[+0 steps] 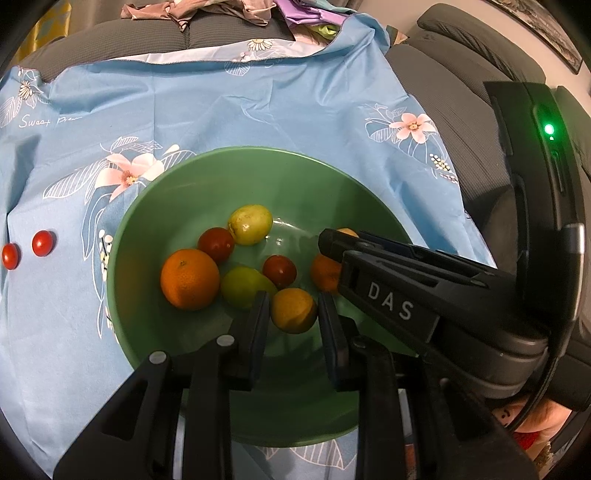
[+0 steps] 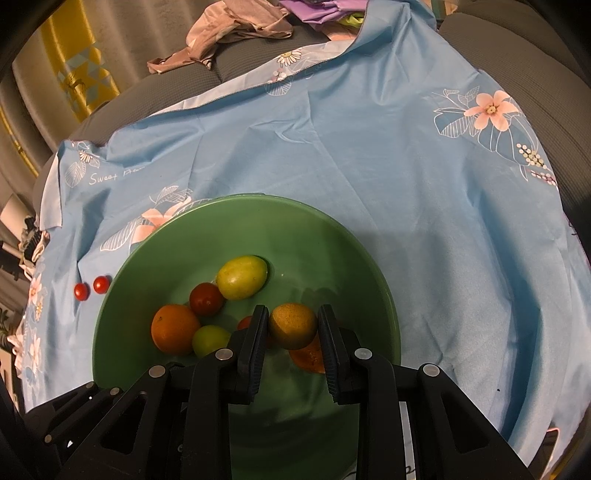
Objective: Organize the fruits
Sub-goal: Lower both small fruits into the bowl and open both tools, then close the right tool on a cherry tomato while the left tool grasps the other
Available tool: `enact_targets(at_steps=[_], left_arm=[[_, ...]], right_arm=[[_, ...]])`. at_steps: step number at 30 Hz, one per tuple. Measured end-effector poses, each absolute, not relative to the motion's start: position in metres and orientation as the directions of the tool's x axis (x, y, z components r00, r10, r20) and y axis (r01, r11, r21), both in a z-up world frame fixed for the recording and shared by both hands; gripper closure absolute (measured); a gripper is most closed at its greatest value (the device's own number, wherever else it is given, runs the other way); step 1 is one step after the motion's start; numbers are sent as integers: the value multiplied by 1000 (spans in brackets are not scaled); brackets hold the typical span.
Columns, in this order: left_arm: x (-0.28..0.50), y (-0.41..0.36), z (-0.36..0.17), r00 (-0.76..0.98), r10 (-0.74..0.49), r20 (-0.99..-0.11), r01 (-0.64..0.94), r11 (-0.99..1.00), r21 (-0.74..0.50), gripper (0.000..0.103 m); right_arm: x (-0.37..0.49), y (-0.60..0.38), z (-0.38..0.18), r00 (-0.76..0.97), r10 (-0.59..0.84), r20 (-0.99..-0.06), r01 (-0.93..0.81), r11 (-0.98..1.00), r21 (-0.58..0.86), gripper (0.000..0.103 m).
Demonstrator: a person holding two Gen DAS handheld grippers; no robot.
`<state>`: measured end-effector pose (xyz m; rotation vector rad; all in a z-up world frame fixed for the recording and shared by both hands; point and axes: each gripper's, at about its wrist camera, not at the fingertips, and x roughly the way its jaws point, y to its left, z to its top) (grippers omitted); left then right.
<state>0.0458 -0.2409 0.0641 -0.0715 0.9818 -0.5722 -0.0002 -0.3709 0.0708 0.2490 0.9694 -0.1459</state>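
Observation:
A green bowl on a blue floral cloth holds several fruits: an orange, green-yellow fruits, dark red tomatoes. My left gripper hovers over the bowl with a yellow fruit between its fingers. My right gripper is closed on a yellow-brown fruit above the bowl; it enters the left wrist view from the right. Two small red tomatoes lie on the cloth left of the bowl.
The blue cloth covers a grey sofa seat. Crumpled clothes lie at the back. A yellow patterned curtain hangs at the far left.

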Motion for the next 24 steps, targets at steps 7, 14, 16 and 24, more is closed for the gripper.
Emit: enact_targets(at_steps=[7,14,16,24], left_arm=[[47,-239,65,410,-505,-759,423,843,-332,75],[41,-235,74,430,-515,-742,420,841,-340,48],[40,-231,77,426,-529,-734,422,834,-356,46],[23,-201,100,490,-526,-695,415,842,-345,42]], right_arm=[[0,-372,70,560,-6,-829,231,962,149,74],[-3,-375,72,575,24,-818,223,957,184,60],[-5,-375,75,585,11,-811,231,956,180,59],[-10,-369,89,625,-11,-780,237,955,176,59]])
